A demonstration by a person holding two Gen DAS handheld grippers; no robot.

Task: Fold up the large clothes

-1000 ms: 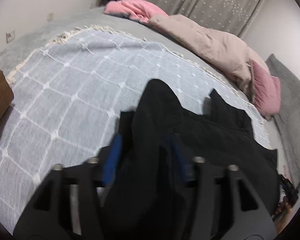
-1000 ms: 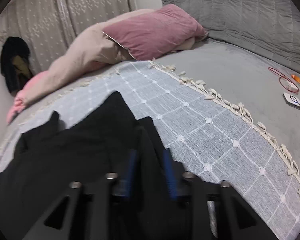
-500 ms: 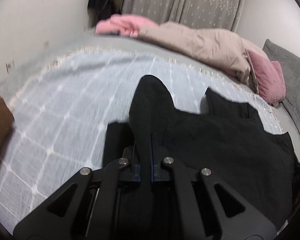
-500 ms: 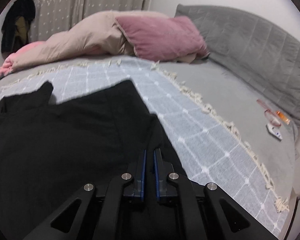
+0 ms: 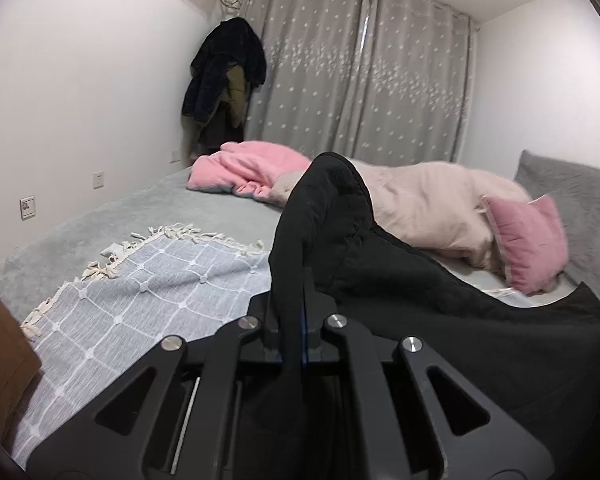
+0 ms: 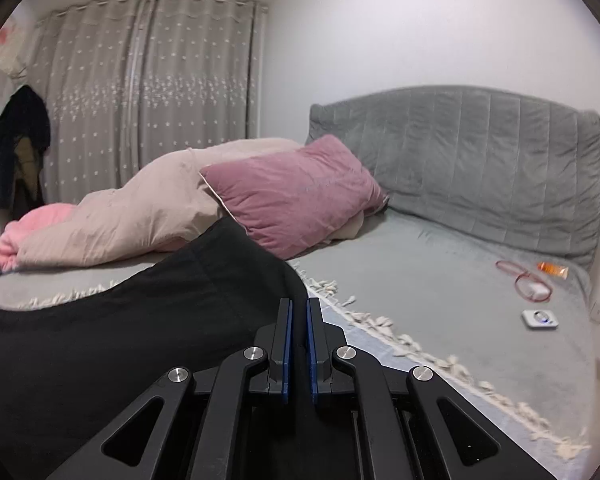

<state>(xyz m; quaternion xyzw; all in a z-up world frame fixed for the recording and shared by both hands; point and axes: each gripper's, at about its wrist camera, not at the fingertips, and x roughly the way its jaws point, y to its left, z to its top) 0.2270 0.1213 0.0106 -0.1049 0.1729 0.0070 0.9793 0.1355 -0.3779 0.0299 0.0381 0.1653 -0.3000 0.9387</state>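
A large black garment (image 5: 440, 312) is lifted off the light blue checked blanket (image 5: 132, 304) on the bed. My left gripper (image 5: 300, 280) is shut on one edge of the garment, and a fold of cloth stands up above its fingers. My right gripper (image 6: 298, 312) is shut on another edge of the same black garment (image 6: 140, 320), which hangs stretched to the left of it. The garment's lower part is hidden behind the gripper bodies.
A beige duvet (image 6: 140, 208), a pink pillow (image 6: 296, 196) and a pink blanket (image 5: 244, 168) lie along the far side. A grey headboard (image 6: 480, 160) stands at the right. A red cord (image 6: 520, 276), an orange tube and a small white device (image 6: 540, 318) lie on the grey sheet. Coats (image 5: 224, 80) hang in the corner.
Both grippers closed on the black garment and then rose, lifting it off the blanket. The views now look across the room instead of down at the bed.
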